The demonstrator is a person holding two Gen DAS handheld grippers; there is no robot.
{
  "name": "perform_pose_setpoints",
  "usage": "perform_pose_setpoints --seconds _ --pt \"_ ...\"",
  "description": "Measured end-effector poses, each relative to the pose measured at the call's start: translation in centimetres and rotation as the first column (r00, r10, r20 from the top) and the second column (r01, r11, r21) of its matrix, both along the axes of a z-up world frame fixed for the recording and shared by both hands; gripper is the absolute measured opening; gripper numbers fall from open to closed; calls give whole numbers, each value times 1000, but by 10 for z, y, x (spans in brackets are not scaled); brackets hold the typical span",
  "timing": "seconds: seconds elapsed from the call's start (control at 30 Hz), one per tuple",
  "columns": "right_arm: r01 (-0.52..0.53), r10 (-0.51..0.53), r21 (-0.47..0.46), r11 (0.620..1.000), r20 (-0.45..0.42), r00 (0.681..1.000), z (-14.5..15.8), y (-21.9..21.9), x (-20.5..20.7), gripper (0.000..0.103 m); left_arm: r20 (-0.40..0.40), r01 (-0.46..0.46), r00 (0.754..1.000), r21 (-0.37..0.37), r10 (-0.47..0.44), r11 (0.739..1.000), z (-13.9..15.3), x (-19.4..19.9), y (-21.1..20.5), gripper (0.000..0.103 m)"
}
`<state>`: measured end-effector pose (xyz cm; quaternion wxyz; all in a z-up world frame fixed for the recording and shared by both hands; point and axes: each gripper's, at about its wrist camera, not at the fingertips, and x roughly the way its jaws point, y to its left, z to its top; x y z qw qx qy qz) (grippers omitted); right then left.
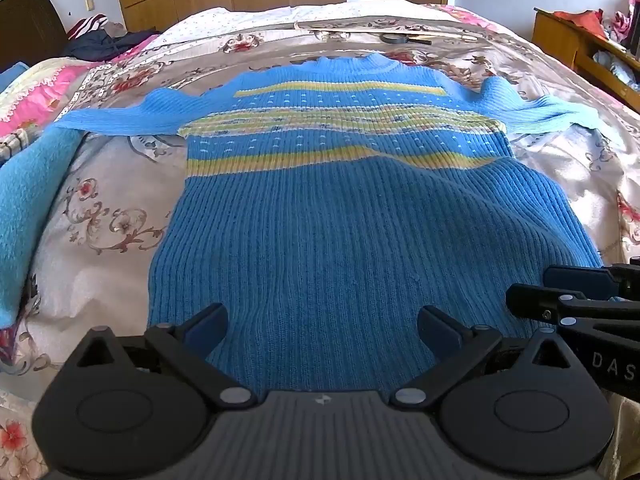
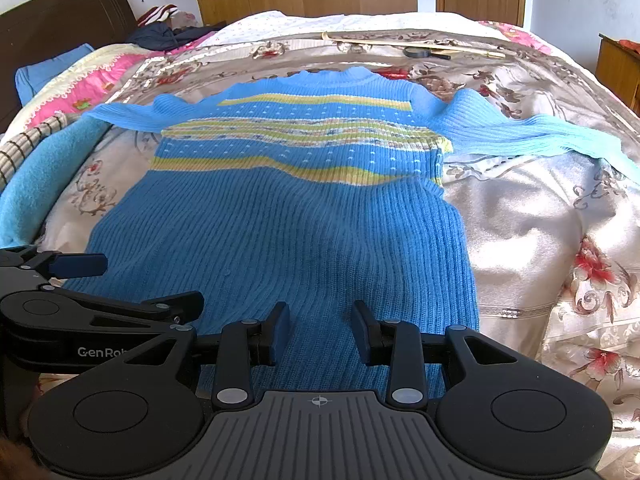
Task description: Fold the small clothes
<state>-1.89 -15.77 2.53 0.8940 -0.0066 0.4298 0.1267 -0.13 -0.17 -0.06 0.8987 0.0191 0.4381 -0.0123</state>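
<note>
A blue ribbed sweater [image 1: 320, 220] with yellow-green stripes across the chest lies flat on the bed, collar far, hem near me, both sleeves spread out sideways. It also shows in the right wrist view [image 2: 288, 224]. My left gripper [image 1: 320, 330] is wide open over the hem, left of middle. My right gripper [image 2: 319, 336] is open with a narrower gap over the hem near the right side. The right gripper shows at the right edge of the left wrist view [image 1: 572, 292]. The left gripper shows at the left of the right wrist view [image 2: 120, 280]. Neither holds cloth.
The bed has a floral satin cover [image 2: 540, 220]. A light blue towel [image 1: 24, 208] lies at the left edge. Sticks and a black tape roll [image 1: 396, 38] lie beyond the collar. A clothes pile [image 2: 168, 32] sits far left. A wooden cabinet [image 1: 580, 44] stands right.
</note>
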Motion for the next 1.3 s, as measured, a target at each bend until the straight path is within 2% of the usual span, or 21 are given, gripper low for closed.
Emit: perform_pose_setpoints --seconds 1.3 --pt "2 -1 -23 1000 11 1000 2 -2 0 34 6 3 1000 1 -3 1000 -1 -1 -2 103"
